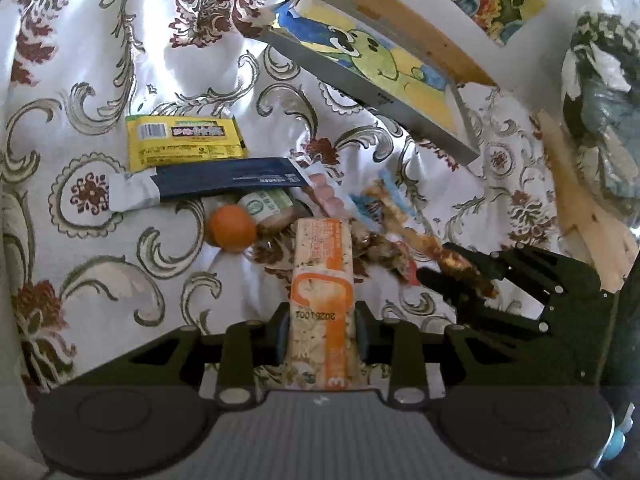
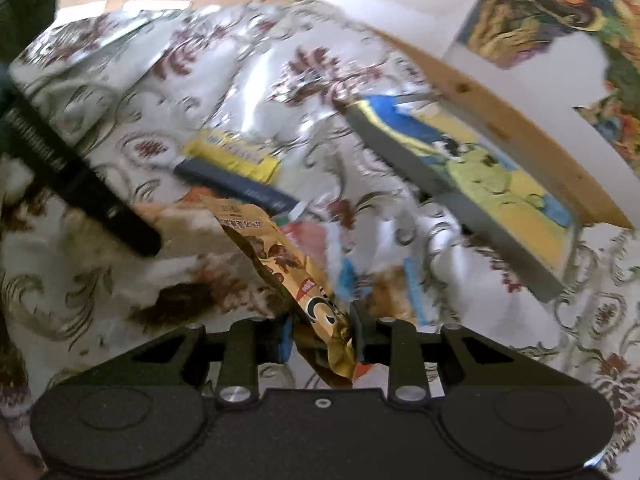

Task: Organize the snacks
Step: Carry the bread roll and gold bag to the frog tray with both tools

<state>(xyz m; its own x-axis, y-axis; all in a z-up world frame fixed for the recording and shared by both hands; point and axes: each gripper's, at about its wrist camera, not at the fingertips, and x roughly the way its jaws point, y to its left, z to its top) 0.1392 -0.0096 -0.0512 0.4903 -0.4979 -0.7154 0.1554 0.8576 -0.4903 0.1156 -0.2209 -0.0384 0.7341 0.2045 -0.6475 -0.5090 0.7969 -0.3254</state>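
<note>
Left fingers point(image 1: 320, 330): I have them closed on the orange-and-white cracker pack point(image 1: 322, 280), which stands lengthwise between the pads, above the cloth.
Right fingers point(image 2: 322, 338): I see them clamped on the crumpled end of a tan snack bag point(image 2: 276, 256); the bag slants up and left. This view is motion-blurred.
Snack pile: just ahead lie an orange ball-like item point(image 1: 233, 227), a green-labelled jar point(image 1: 269, 209), a dark blue wrapper point(image 1: 224, 180) and a yellow packet point(image 1: 184, 140), the last two touching.
Tray: a grey-rimmed cartoon tray point(image 1: 360, 60) sits tilted beyond the pile.
Surface: floral cloth point(image 1: 100, 60) covers it.
</note>
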